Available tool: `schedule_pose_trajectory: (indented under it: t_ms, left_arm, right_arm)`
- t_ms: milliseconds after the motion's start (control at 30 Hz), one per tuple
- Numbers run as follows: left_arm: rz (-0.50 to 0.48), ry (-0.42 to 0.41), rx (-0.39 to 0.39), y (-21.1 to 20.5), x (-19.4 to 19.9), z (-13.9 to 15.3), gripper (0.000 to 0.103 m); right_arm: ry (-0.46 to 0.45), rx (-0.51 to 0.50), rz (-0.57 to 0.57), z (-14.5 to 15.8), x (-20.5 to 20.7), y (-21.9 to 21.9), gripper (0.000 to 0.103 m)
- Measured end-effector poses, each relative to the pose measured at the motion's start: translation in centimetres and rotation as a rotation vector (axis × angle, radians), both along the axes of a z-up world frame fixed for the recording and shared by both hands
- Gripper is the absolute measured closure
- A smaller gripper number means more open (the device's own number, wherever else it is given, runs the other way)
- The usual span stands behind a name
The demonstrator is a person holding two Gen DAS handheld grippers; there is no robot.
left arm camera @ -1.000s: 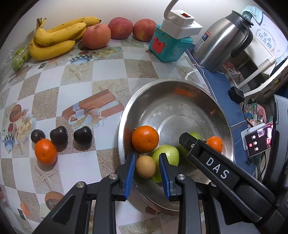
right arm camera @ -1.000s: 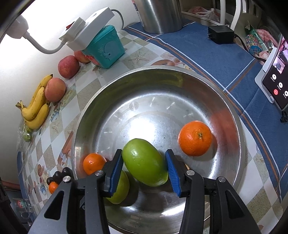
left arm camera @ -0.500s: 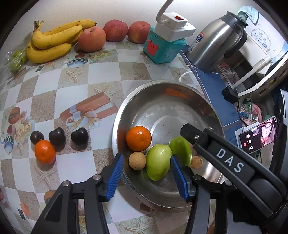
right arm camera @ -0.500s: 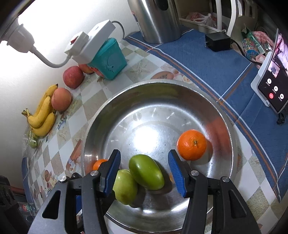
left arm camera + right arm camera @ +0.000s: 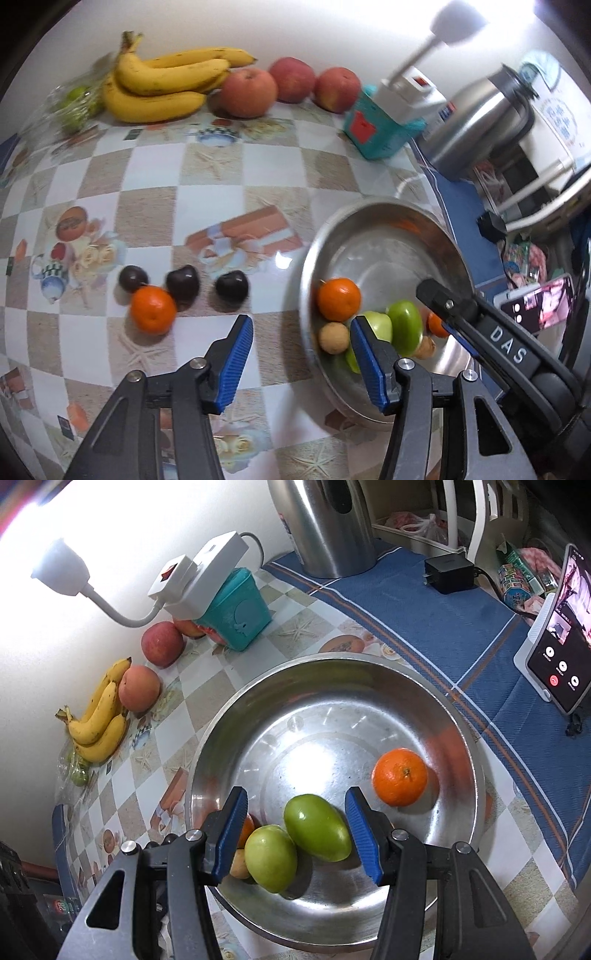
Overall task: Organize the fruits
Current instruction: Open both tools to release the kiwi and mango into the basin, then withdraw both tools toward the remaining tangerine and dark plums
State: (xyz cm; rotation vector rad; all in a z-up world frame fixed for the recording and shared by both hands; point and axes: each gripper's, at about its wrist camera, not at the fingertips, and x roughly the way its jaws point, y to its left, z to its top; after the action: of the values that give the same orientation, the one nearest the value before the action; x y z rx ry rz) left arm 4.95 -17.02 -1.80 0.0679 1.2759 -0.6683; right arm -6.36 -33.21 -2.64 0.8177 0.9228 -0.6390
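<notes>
Your left gripper (image 5: 301, 330) hangs empty over the checkered surface (image 5: 147, 192), and its jaws just finished opening. Your right gripper (image 5: 295, 805) sits parted, nothing pinched, above two green fruits (image 5: 317, 827) in the steel bowl (image 5: 476, 775). Further back, the bananas (image 5: 162, 85) and apples (image 5: 249, 92) line the wall.

Each tool, left tool (image 5: 301, 330) and right tool (image 5: 295, 803), has black arms, silver screws and ribbed blue pads (image 5: 236, 363); one arm bears white "DAS" lettering (image 5: 506, 345).
</notes>
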Motion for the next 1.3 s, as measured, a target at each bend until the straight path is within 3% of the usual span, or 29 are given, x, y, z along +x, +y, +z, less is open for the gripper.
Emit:
schedule_pose_trajectory:
  t_ms: [167,233,333,600,867,967,1067,1133,1300]
  left_arm:
    - [0.075,0.016,-0.014,2.4,1.6,0.6,0.043]
    - [0.122,0.01,0.002,3.7,2.3,0.9,0.04]
    - [0.193,0.004,0.052,5.7,3.3,0.8,0.039]
    - [0.366,0.029,0.11,10.5,5.6,-0.5,0.031]
    - [0.414,0.046,0.129,12.0,6.4,-1.1,0.028]
    - [0.425,0.04,0.138,12.2,6.5,-1.2,0.021]
    - [0.43,0.032,0.154,12.2,6.6,-1.2,0.013]
    - [0.432,0.02,0.168,12.3,6.5,-1.2,0.005]
    - [0.438,-0.003,0.183,12.4,6.5,-1.1,0.001]
  right_arm:
    - [0.013,-0.014,0.017,0.0,0.3,0.3,0.047]
    - [0.022,-0.02,0.02,0.0,0.4,0.5,0.047]
    - [0.033,-0.021,0.022,-0.3,0.6,0.5,0.035]
    - [0.104,-0.037,0.076,-1.1,1.6,1.8,0.034]
    - [0.139,-0.074,0.152,-1.0,2.7,3.9,0.034]
    - [0.135,-0.089,0.169,-0.6,3.0,4.4,0.034]
    - [0.127,-0.107,0.181,-0.3,3.2,4.8,0.022]
    - [0.123,-0.113,0.188,-0.2,3.3,5.0,0.021]
    - [0.122,-0.119,0.197,-0.2,3.4,5.2,0.021]
